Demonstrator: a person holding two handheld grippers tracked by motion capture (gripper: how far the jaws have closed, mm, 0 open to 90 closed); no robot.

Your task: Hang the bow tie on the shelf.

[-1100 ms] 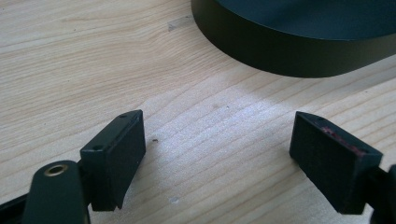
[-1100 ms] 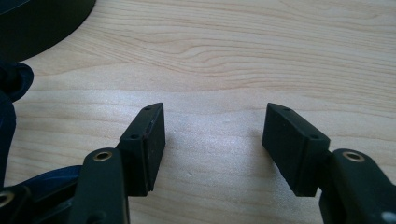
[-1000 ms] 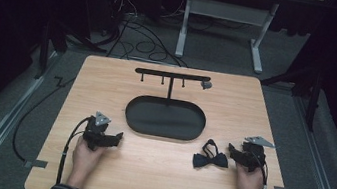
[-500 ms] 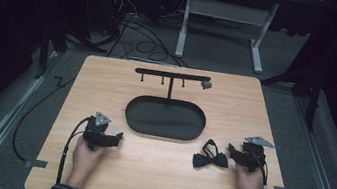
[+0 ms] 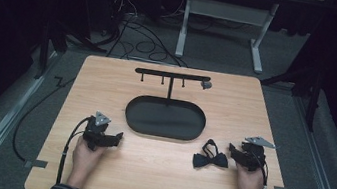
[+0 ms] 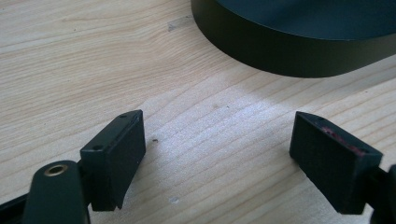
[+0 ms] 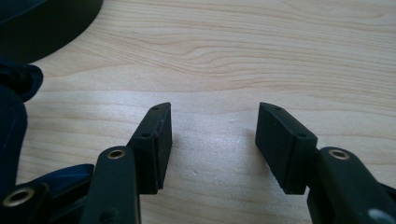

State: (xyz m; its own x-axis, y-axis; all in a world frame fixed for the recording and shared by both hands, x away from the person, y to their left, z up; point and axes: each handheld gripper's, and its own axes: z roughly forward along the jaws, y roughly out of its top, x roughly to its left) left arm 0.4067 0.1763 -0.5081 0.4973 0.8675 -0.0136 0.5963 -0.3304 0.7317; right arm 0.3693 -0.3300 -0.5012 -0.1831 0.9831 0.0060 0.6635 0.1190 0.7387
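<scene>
Two grippers rested near the black tray. The left gripper gaped, empty. The right gripper had just been closing, nothing between its jaws. The bow tie lay just right of the tray's near edge; best pinched at its knot.

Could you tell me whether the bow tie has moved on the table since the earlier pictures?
No. The bow tie lies in the same place, just off the right end of the oval tray, beside the right hand-held gripper.
</scene>
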